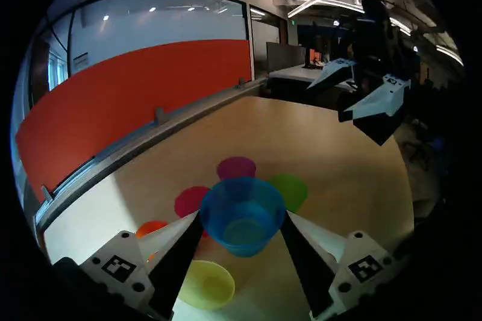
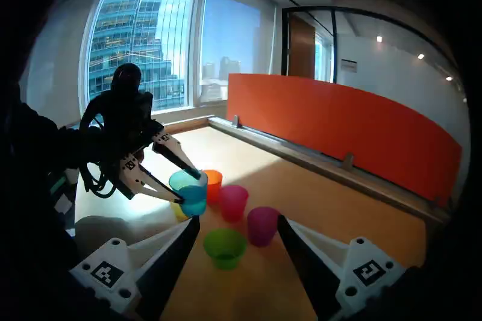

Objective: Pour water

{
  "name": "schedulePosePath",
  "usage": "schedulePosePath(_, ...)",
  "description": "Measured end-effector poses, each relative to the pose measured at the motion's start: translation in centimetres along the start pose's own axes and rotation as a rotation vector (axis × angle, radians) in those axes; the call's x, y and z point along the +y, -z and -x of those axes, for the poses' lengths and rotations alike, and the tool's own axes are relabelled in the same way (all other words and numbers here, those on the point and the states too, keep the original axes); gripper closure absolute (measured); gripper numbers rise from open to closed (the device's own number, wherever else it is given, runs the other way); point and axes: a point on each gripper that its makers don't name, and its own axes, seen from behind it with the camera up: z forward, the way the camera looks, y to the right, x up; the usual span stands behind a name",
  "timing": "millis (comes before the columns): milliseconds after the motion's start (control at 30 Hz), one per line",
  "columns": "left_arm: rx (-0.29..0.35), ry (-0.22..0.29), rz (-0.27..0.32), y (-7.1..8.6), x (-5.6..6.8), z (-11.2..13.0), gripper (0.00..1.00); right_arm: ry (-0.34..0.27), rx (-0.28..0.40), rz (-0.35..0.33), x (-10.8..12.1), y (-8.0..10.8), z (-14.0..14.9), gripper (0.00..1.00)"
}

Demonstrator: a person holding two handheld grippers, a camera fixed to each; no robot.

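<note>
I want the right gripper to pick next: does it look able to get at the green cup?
Probably yes: the right gripper is open and empty, and the green cup stands just ahead of it with nothing in front. The purple cup close beside it might get brushed.

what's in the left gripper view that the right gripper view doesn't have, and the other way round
Left gripper view: a look down into the blue cup, gripped between the left gripper's fingers, and ceiling strip lights beyond the open right gripper.

Right gripper view: windows with towers outside, and the person, dark against the light, behind the left gripper.

Both: the orange cup, pink cup, purple cup and green cup on the table, plus the orange panel.
</note>
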Motion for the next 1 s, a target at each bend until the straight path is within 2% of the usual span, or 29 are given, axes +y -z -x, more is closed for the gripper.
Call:
schedulePosePath(467, 0.122, 0.023, -0.045, 3.1, -1.6, -4.0, 0.14, 0.005, 0.015, 0.007, 0.0, -0.1, -0.5, 0.01)
schedulePosePath(1000, 0.267, 0.019, -0.101, 7.8, -3.7, -8.8, 0.14, 0.009, 0.01, 0.008, 0.3, -1.0, 0.0, 0.01)
